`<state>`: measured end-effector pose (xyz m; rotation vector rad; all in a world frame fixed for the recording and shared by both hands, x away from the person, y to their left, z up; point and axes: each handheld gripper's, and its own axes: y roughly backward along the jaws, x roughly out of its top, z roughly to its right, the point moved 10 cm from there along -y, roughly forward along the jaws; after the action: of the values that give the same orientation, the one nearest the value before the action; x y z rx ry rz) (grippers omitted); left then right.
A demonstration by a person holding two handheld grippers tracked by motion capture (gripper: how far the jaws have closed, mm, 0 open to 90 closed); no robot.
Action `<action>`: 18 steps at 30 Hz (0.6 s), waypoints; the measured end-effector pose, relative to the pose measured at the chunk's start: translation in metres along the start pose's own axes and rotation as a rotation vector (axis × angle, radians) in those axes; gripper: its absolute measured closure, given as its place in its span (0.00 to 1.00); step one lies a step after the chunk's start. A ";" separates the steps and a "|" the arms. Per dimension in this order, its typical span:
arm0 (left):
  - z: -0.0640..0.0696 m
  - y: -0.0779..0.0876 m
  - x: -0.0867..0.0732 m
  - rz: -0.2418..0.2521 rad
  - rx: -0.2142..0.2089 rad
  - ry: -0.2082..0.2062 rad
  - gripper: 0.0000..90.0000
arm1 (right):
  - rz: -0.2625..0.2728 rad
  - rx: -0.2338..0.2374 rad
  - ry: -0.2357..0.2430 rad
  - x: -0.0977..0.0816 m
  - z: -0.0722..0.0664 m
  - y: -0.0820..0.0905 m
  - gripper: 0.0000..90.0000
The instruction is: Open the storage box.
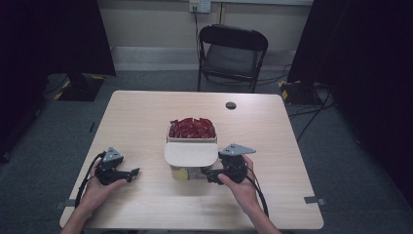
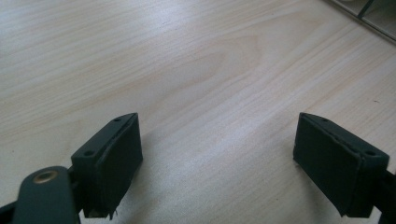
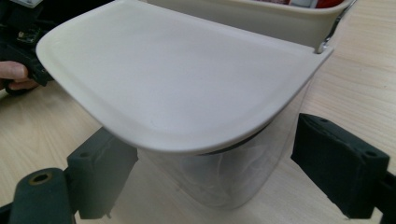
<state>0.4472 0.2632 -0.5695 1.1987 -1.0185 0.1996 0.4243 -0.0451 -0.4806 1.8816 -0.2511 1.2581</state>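
Early stage, judged; container (image 1: 191,153) sat mid-table (image 1: 146,117), lid (image 3: 177,79) flipped open toward person, red packets (image 1: 192,127) inside; right gripper (image 3: 215,158) wide, straddling clear body, not clamped; left gripper (image 2: 219,154) wide, empty, apart; grasp and everything after left.

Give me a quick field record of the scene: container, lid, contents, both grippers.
container: clear canister at table centre
lid: cream flip lid, hinged open toward the person
contents: red packets fill the top
right gripper: jaws open, either side of the canister's clear wall, pads not pressing
left gripper: open above bare table, holding nothing
beyond table: black folding chair
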 end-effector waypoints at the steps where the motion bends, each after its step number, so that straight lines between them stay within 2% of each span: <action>1: 0.000 0.000 0.000 0.000 0.000 0.000 0.17 | -0.002 -0.004 -0.001 0.000 0.001 0.000 0.15; 13: 0.000 0.000 0.000 0.000 0.001 0.000 0.17 | 0.006 0.005 -0.009 0.003 0.001 0.000 0.15; 18: 0.000 0.000 0.000 0.000 0.000 0.000 0.17 | 0.020 0.008 -0.013 0.010 0.001 0.000 0.15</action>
<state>0.4472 0.2632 -0.5695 1.1984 -1.0181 0.1998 0.4300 -0.0431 -0.4728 1.8991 -0.2730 1.2624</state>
